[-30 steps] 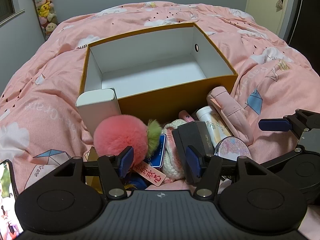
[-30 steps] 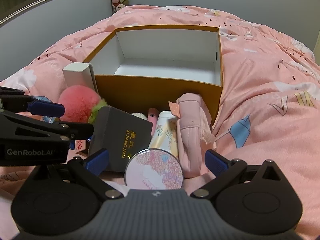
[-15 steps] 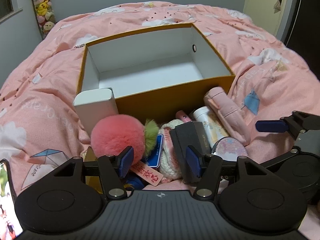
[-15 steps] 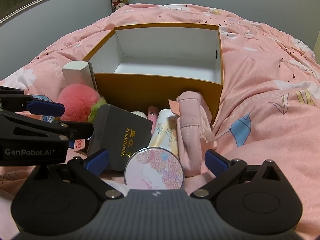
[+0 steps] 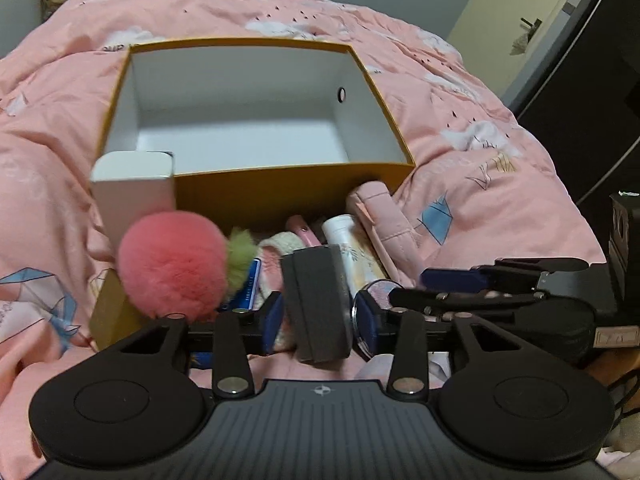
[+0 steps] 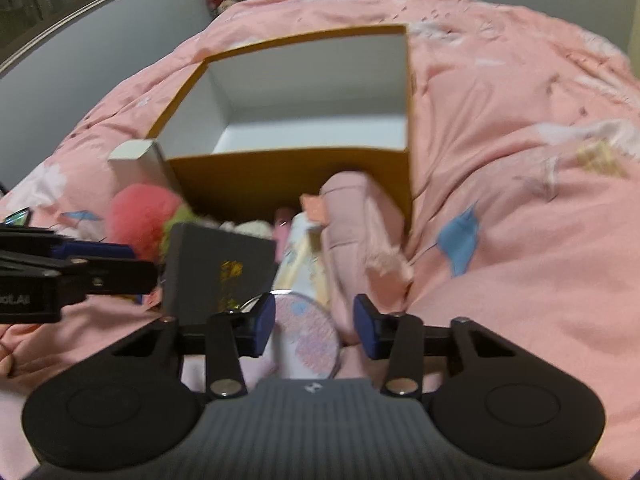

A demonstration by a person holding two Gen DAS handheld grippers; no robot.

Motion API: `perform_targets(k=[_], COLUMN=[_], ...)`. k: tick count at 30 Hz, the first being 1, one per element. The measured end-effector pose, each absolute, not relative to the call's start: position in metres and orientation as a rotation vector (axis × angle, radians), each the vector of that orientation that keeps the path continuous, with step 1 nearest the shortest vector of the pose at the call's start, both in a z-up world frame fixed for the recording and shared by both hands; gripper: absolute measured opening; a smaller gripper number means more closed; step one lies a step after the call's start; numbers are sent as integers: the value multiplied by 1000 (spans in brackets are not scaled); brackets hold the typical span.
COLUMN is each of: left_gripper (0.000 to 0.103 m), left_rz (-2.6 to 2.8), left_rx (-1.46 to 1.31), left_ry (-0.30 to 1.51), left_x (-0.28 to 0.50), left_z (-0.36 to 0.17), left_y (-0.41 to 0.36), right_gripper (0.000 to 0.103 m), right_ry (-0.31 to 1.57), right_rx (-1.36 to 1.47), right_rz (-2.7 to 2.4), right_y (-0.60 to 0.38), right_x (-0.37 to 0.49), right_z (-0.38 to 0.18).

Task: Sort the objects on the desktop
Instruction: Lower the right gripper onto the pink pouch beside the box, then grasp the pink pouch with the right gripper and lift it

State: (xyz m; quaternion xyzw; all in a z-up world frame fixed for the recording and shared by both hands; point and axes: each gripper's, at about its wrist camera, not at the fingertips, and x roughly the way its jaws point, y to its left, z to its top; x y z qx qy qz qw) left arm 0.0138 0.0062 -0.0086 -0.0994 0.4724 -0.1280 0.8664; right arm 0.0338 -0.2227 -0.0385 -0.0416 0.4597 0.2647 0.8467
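Note:
Small items lie in a heap on a pink bedspread, in front of an orange box (image 5: 280, 196) with a white inside. My left gripper (image 5: 319, 322) is closing on an upright black box (image 5: 318, 300), and its pads meet the box's two sides. Left of it lies a pink pompom (image 5: 172, 268). My right gripper (image 6: 316, 324) is closing around a round floral compact (image 6: 308, 336). The left pad is at the compact's edge and a gap shows at the right pad. The same black box (image 6: 216, 268) stands just to the left there.
A small white box (image 5: 132, 192) leans at the orange box's near left corner. A pink fabric pouch (image 6: 352, 224), a floral white tube (image 5: 348, 240) and a knitted piece (image 5: 280, 244) crowd the heap. The bedspread (image 6: 520, 200) stretches away on the right.
Both pairs of jaws have narrowed. The left pair now flanks the black box. The right pair has come in around the compact. Both views have tilted and shifted slightly.

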Motion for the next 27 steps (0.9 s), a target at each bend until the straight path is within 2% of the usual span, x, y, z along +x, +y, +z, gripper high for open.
perform_targets(k=[11,12,13,20,26,27], left_gripper=[51,50,43,41,40,40], left_rz=[-264,-261,-259,-262,-255,-252], left_rx=[-184,-183,-184,-222,-223,-226], left_ry=[1073,1079,1080,1074,1035,1026], left_x=[38,39,39,42,38,37], left_z=[-29,-31,-31,-32,-23,-20], left_y=[-9,-10,-9,-3,-1,-1], right_gripper=[44,44,44,43,32,26], right_ry=[982,976,966,947,954,954], right_rx=[-59,-56,-63,-110,-120,-115], right_rz=[572,569,561,491,500,502], right_y=[-227,-228,-228,-229,-227,-228], right_x=[41,44,45,63,70,70], right_z=[-38,-36,-35,-40,-51,-51])
